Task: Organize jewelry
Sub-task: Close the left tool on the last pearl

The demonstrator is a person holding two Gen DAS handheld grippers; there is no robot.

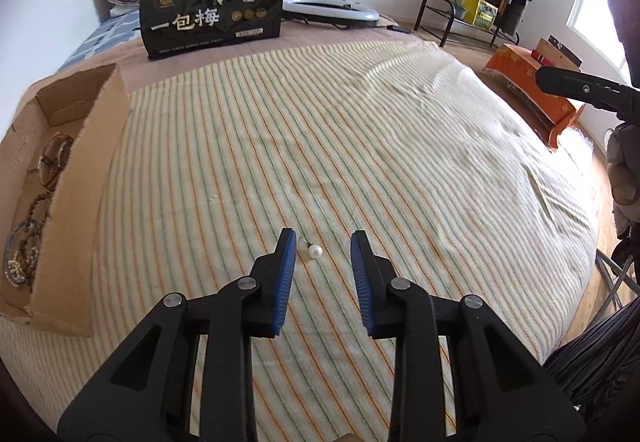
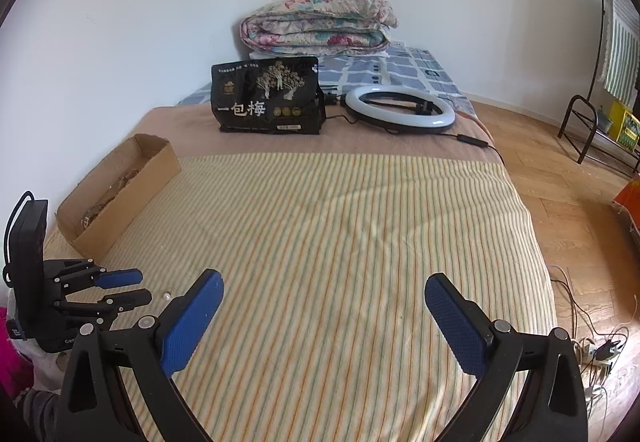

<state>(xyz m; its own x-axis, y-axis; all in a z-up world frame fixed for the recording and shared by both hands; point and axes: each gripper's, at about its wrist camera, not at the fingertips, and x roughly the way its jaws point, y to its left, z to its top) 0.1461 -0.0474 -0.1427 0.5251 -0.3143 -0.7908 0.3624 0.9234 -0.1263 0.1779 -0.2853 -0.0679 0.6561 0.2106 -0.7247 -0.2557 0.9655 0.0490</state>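
A small white pearl earring lies on the striped bedspread. My left gripper hovers low over it, open, and the pearl sits between the blue pads, nearer the left one, untouched. In the right wrist view the same pearl shows just ahead of the left gripper at the lower left. My right gripper stands wide open over bare bedspread with nothing between its fingers. A cardboard box at the left holds several beaded bracelets.
A black snack bag stands at the back of the bed, with a ring light and its cable beside it. A folded floral quilt lies behind. The bed's right edge drops to a wooden floor with cables.
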